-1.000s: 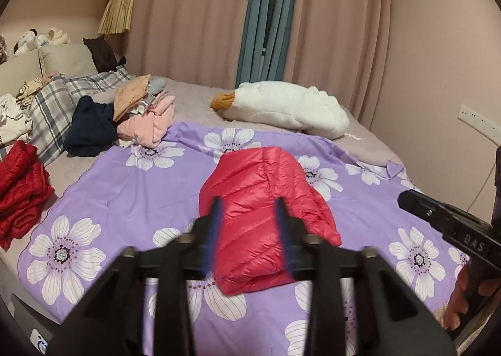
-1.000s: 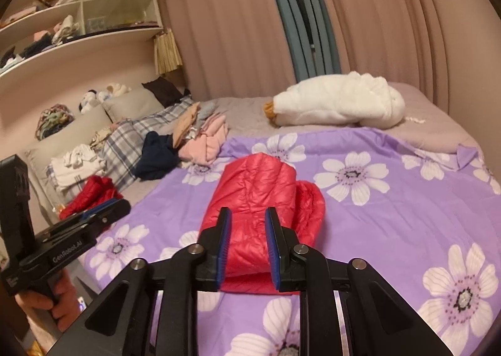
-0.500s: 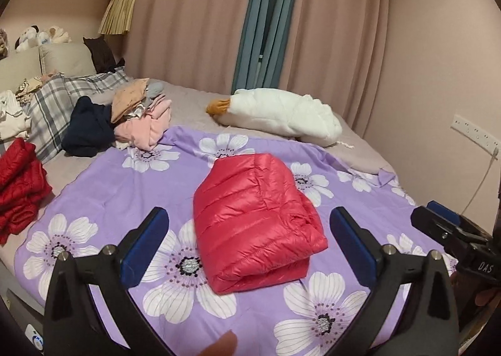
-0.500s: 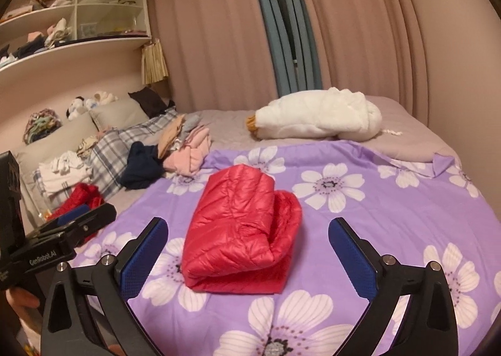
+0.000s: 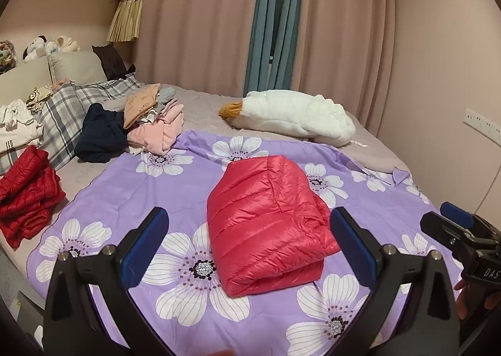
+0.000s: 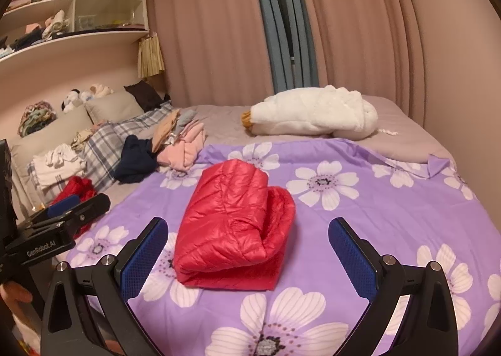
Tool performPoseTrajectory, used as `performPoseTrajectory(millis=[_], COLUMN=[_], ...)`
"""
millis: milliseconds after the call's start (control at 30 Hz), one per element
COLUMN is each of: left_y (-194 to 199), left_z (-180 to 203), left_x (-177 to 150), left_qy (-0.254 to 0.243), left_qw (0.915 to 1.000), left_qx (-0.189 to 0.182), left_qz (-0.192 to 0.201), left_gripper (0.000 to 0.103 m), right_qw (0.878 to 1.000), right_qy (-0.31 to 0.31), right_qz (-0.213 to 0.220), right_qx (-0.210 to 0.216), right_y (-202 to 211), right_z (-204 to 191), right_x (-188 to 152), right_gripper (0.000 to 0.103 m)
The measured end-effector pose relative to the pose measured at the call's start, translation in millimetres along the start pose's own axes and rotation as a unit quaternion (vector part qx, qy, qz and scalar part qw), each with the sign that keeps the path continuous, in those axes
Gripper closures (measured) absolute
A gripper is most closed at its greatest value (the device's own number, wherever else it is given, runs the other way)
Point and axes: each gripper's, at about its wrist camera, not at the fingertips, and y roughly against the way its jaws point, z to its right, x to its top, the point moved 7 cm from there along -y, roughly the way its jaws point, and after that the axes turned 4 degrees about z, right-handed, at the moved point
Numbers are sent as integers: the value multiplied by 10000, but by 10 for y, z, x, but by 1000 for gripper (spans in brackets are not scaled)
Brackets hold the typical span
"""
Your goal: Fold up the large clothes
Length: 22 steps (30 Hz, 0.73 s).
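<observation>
A folded red puffer jacket (image 5: 266,218) lies in the middle of a purple flowered sheet (image 5: 150,187) on the bed; it also shows in the right wrist view (image 6: 231,227). My left gripper (image 5: 249,240) is open and empty, held back from the jacket's near edge. My right gripper (image 6: 249,246) is open and empty, also short of the jacket. Each gripper shows at the edge of the other's view: the right one (image 5: 454,230) and the left one (image 6: 65,212).
A heap of unfolded clothes (image 5: 147,124) lies at the sheet's far left. Another red jacket (image 5: 25,190) lies at the left bed edge. A white goose plush (image 5: 294,118) lies at the back. Pillows (image 5: 72,74) line the headboard, with shelves (image 6: 72,11) above.
Both grippers opened wide from nearly shut and drew back from the jacket. The folded jacket stays on the sheet.
</observation>
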Motion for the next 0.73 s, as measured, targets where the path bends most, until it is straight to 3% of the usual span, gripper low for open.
performPoseTrajectory(millis=[400, 733], left_y=[22, -17], left_z=[-28, -58], left_x=[16, 17], left_qy=[133, 166], left_qw=[9999, 9997], left_qx=[-42, 187], left_qz=[35, -14], left_gripper=[0, 0], right_qw=[9999, 9998], right_qy=[37, 69], right_qz=[22, -30], right_qx=[-131, -207], right_y=[44, 25], right_z=[25, 43], right_x=[15, 20], right_gripper=[2, 2])
